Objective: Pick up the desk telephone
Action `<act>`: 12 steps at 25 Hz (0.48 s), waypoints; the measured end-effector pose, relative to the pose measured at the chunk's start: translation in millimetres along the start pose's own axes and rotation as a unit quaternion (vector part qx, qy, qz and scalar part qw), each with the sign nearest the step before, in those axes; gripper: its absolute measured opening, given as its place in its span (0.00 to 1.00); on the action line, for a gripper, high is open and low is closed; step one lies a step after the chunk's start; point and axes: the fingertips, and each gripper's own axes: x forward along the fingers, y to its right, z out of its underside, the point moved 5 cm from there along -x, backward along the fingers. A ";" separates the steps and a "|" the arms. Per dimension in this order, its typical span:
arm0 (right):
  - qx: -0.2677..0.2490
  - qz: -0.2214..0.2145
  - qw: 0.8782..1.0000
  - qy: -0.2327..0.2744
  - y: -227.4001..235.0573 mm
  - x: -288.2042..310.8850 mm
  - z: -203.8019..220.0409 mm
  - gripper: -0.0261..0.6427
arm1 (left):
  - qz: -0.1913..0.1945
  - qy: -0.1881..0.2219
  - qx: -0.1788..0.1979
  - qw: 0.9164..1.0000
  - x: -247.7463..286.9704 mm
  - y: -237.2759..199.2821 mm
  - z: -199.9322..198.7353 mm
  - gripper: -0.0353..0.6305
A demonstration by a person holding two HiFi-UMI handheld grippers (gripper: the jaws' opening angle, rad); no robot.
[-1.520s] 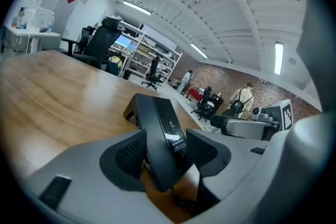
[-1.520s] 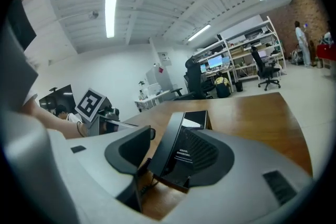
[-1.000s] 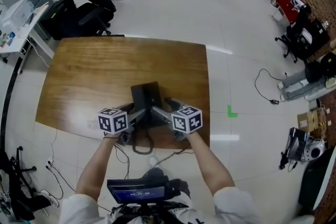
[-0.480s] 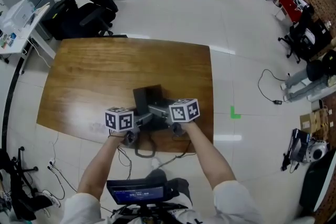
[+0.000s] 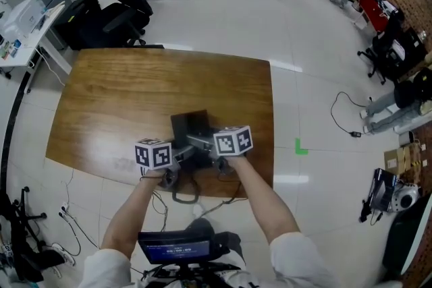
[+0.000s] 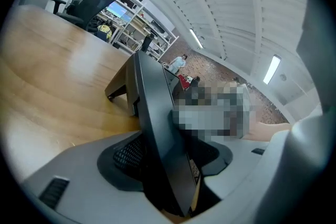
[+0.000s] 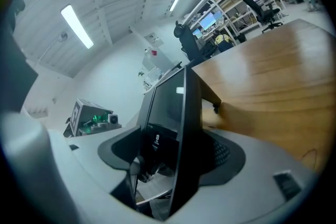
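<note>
desk telephone (image 5: 191, 125) sits on the desk (image 5: 115, 91), close to the front edge, a bit right of centre; black, panel raised on its stand, stand foot down on the wood; left hand-held gripper (image 5: 182, 156) is at its near-left corner, right hand-held gripper (image 5: 204, 144) at its near-right side; both point forward and slightly down, with the phone's near end between the two of them; left gripper view: phone's edge stands right between my jaws; jaws are closing on it, one pad close against the panel, a gap showing at the other, so not clamped; right gripper view: same thing mirrored, phone's edge between the jaws, outer pad up against its back, clear gap at the inner pad; jaws apart, no squeeze that I can see; phone cord (image 5: 182, 191) loops off the front edge of the desk, below my hands
</note>
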 end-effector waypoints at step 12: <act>-0.048 -0.004 0.998 0.052 -33.3 -29.5 -2.0 0.54 | -0.002 0.040 0.052 0.998 -24.2 41.7 -6.1 0.44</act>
